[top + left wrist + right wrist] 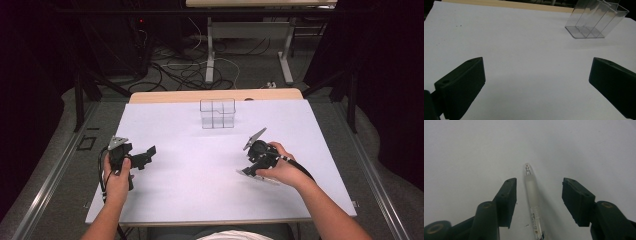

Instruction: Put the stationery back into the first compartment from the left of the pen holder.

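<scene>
My two claws both gape: right claw (539, 195) straddles one clear pen (532, 195) lying on the table (200, 190), left claw (536, 82) faces one clear divided box (594, 21)

Black hand-held gripper (150, 151) with grey three-cornered plate (117, 141), ribbed pads (464, 91), trailing black cable (300, 170).

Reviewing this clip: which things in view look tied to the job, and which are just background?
Likely in play:
- pen, lying between the open right gripper jaws
- clear divided holder
- left gripper, open and holding nothing

Background:
- white table
- floor cables
- far table legs
</scene>
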`<state>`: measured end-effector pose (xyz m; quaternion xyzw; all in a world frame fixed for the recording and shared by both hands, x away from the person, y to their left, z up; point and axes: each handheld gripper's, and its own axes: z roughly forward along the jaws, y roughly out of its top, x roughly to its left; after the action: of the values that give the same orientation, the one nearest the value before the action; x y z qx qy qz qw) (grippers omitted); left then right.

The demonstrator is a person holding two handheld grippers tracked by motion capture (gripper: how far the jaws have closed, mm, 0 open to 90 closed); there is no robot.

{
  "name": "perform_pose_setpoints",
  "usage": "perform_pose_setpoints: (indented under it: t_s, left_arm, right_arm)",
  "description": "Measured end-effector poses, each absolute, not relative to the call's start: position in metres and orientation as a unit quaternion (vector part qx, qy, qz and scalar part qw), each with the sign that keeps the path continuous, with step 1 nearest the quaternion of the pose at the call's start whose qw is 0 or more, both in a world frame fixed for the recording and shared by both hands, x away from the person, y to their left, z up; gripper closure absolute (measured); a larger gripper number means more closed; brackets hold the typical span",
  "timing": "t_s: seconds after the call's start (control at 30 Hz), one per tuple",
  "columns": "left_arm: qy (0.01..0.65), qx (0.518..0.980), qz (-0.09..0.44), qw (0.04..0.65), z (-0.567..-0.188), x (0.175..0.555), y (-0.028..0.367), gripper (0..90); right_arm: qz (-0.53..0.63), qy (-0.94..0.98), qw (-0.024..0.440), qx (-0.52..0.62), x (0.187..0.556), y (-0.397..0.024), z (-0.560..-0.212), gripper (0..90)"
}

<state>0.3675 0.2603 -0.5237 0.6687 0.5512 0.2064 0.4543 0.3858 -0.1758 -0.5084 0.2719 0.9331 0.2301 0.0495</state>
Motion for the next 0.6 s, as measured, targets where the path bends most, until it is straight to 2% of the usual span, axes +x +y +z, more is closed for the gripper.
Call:
perform_pose_setpoints:
  t_s: [0.3, 0.6]
  left_arm:
    - [0.551, 0.669, 0.206, 0.455, -0.524, 0.368, 0.260, 0.5]
    - [0.552, 0.670, 0.203, 0.454, -0.524, 0.368, 0.260, 0.5]
  right_arm:
    - [0.224, 0.939, 0.050, 0.256, 0.384, -0.174, -0.511, 65.4]
    - [0.204, 0.944, 0.048, 0.256, 0.386, -0.174, -0.520, 71.5]
